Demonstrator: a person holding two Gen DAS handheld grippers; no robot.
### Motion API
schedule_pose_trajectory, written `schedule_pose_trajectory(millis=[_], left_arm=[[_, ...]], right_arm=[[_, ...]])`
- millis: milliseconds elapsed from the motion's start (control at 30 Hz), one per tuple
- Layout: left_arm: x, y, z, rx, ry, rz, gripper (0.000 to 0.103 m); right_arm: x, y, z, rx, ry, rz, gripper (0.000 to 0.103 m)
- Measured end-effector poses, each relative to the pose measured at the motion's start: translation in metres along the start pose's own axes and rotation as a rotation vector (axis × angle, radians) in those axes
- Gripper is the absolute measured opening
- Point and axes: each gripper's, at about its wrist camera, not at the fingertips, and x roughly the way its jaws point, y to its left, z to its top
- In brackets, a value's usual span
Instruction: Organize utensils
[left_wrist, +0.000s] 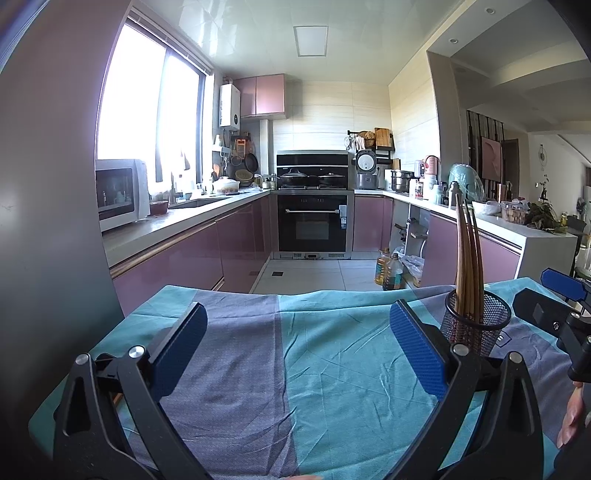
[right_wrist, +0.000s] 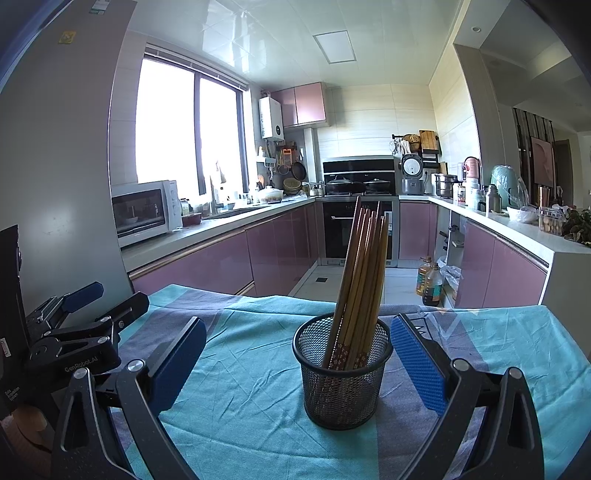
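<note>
A black mesh cup (right_wrist: 341, 373) stands upright on the teal and grey cloth (right_wrist: 240, 369), holding several wooden chopsticks (right_wrist: 364, 280) that lean to the right. My right gripper (right_wrist: 299, 360) is open and empty, its blue pads on either side of the cup without touching it. My left gripper (left_wrist: 299, 349) is open and empty over bare cloth (left_wrist: 295, 369), left of the cup (left_wrist: 476, 325). The chopsticks (left_wrist: 467, 254) also show in the left wrist view. The right gripper (left_wrist: 554, 299) shows at the right edge there, and the left gripper (right_wrist: 85, 317) shows at the left in the right wrist view.
The clothed table's far edge (left_wrist: 295, 293) faces a kitchen with pink cabinets (left_wrist: 207, 254), an oven (left_wrist: 312, 225) and oil bottles (left_wrist: 388, 271) on the floor. A grey fridge wall (left_wrist: 48, 184) stands close on the left.
</note>
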Motion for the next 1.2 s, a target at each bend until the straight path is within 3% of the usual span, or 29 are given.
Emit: schedule_pose_trajectory(millis=[1200], left_arm=[[0.0027,0.0007,-0.0088,-0.007,0.017,-0.003,0.097]], right_arm=[[0.0023,0.0011,-0.0009,0.012,0.005,-0.001,0.096]])
